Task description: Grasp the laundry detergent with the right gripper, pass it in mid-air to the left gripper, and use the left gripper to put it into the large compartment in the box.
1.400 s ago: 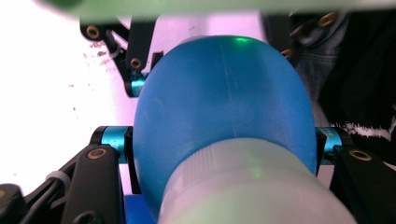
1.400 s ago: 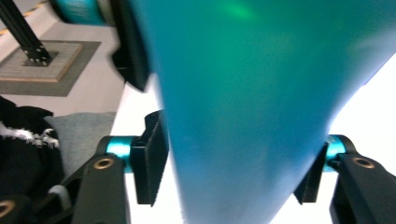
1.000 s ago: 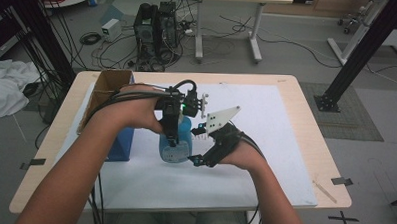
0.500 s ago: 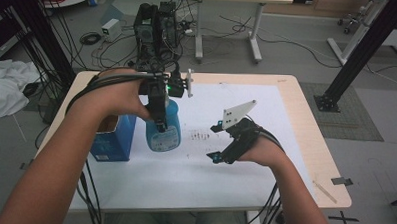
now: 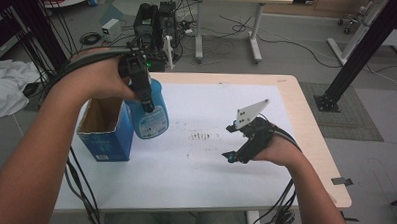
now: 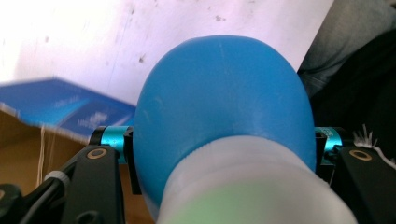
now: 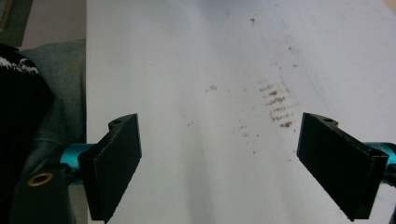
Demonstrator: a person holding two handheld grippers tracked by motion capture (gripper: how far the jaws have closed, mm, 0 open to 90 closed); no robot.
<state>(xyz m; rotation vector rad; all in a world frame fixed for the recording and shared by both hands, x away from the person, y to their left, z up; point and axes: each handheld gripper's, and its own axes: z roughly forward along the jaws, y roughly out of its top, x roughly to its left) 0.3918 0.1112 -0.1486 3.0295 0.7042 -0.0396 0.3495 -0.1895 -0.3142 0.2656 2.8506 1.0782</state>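
— High view, at the table: what does the left gripper (image 5: 146,97) carry?

— A blue bottle (image 5: 150,113), pinched near its top and hanging upright above the white sheet (image 5: 204,162), just right of the open blue carton (image 5: 106,131). Left gripper view has both jaws pressed on the bottle's (image 6: 224,107) rounded blue shoulder, above its pale collar.

— And the carton's contents?

— Bare brown cardboard inside is all that shows; its depths can't be made out.

— The right gripper (image 5: 238,143)?

— Well right of the carton, low over the sheet, jaws spread with nothing between them. Right gripper view looks down on a patch of dark smudges (image 7: 278,105) on the paper.

— The surface and room?

— A pale wooden table (image 5: 316,131) under the sheet, whose far and right edges lie bare. Beyond the carton, across the floor: a black equipment box (image 5: 157,20) amid cables, a white desk's legs (image 5: 227,28) and a white cloth (image 5: 7,93) heaped to the carton's left.

— Open room?

— Sheet lies bare from the carton rightward to the right gripper, and toward the near edge
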